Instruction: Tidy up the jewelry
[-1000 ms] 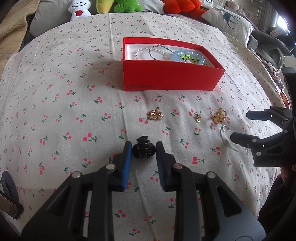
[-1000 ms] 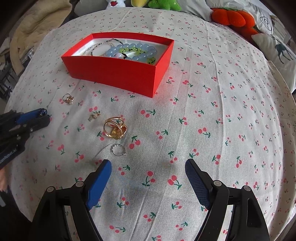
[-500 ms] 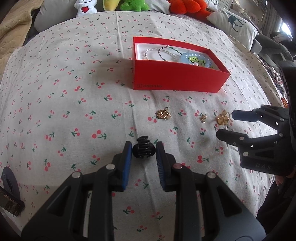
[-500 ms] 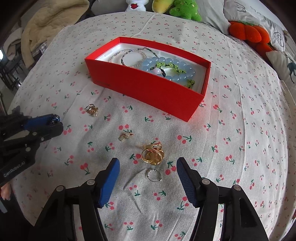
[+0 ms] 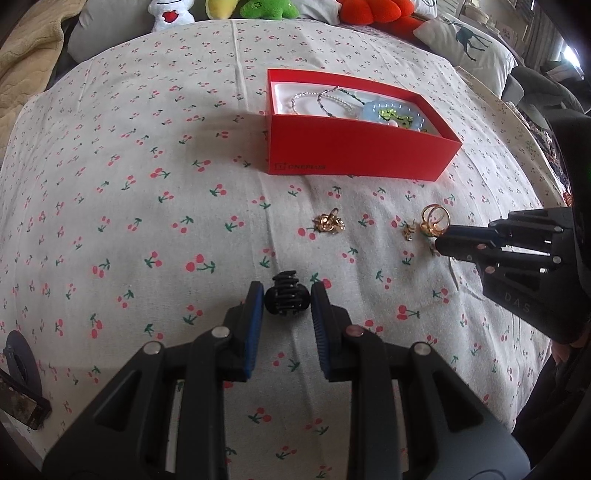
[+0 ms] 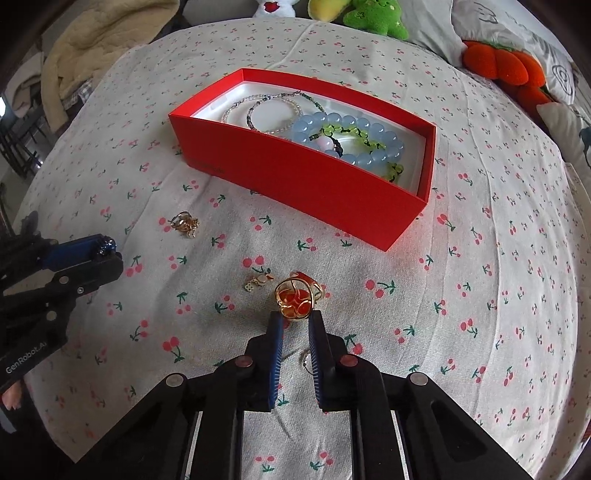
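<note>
My left gripper [image 5: 287, 301] is shut on a black hair claw clip [image 5: 286, 298] and holds it above the cherry-print cloth. My right gripper [image 6: 295, 321] is shut on a large gold ring [image 6: 294, 302]; it also shows in the left wrist view [image 5: 434, 220]. A red box [image 6: 295, 177] with bead bracelets and necklaces [image 6: 347, 138] stands behind. A gold brooch [image 5: 328, 223], a small gold earring [image 6: 256, 283] and a thin silver ring [image 6: 307, 360], partly hidden by my right fingers, lie on the cloth.
The cherry-print cloth [image 5: 147, 206] covers a rounded surface. Plush toys [image 6: 373, 16] and pillows [image 5: 465, 40] line the far edge. A beige blanket [image 6: 92, 48] lies at the far left. A phone [image 5: 20, 402] sits at the near left edge.
My right gripper moved forward and left to the gold ring and closed its fingers on it. My left gripper has risen slightly, still holding the clip.
</note>
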